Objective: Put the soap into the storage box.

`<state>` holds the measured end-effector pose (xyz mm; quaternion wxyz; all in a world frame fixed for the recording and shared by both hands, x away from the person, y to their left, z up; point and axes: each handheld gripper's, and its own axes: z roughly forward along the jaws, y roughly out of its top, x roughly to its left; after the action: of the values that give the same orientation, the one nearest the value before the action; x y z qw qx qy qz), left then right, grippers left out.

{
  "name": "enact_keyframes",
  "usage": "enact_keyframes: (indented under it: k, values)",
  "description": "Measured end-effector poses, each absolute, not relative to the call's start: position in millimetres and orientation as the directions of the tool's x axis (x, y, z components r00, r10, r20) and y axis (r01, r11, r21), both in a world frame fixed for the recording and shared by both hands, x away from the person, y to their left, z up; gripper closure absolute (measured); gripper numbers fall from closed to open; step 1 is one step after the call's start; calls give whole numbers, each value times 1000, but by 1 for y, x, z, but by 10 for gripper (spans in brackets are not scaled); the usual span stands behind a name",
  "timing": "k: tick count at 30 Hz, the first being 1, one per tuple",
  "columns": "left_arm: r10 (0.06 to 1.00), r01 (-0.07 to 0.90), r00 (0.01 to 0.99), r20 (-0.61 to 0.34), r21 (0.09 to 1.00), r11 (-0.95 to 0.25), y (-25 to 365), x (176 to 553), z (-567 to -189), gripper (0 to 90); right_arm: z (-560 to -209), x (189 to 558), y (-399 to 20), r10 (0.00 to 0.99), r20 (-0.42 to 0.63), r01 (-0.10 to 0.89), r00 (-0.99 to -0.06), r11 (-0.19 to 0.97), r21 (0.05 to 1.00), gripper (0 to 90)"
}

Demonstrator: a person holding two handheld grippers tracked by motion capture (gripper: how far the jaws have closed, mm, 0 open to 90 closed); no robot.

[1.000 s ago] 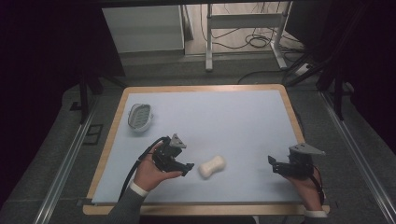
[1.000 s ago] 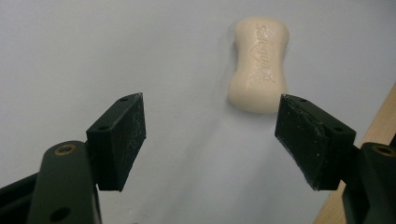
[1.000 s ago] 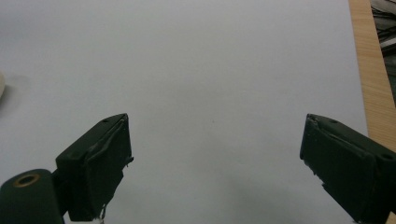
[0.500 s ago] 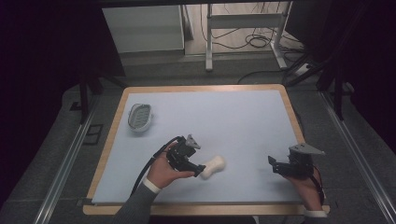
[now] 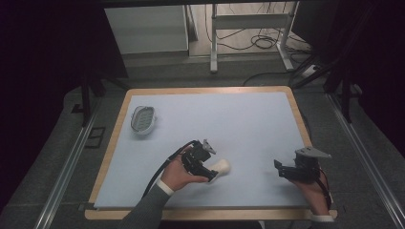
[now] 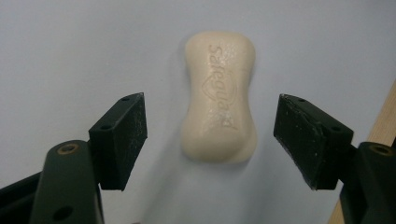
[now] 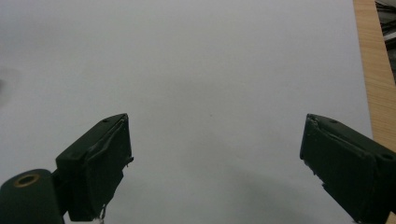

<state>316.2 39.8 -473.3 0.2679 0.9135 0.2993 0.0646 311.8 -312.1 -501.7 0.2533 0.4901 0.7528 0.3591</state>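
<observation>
A cream bar of soap [image 6: 219, 95] with an embossed brand name lies flat on the pale blue mat; in the high view the soap [image 5: 221, 166] sits near the mat's front centre. My left gripper [image 6: 210, 137] is open, one jaw on each side of the bar's near end, neither touching it. In the high view the left gripper [image 5: 210, 176] reaches the soap from the left. My right gripper [image 7: 215, 163] is open over bare mat, and in the high view the right gripper [image 5: 278, 169] rests near the front right corner.
A white oval soap dish [image 5: 143, 119] with a grey ribbed insert stands at the mat's left rear. The mat lies on a wooden-rimmed table [image 5: 205, 90]. Dark floor, metal rails and cables surround the table.
My left gripper has moved right across the mat until its open jaws straddle the soap. The right gripper and the soap have stayed put.
</observation>
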Motion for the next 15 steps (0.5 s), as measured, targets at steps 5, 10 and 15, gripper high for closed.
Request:
enact_keyframes:
  k: [5,10,15]
  values:
    - [572,512,819,-49,512,-689,34,319,-477,255,-502,312,-313,920,-29,560,-390,262,786,87]
    - [570,516,820,-55,504,-693,28,322,-481,250,-503,312,-313,922,-28,564,-386,260,784,87]
    - [563,514,825,-53,484,-708,21,325,-485,253,-503,313,-313,923,-27,566,-384,258,783,87]
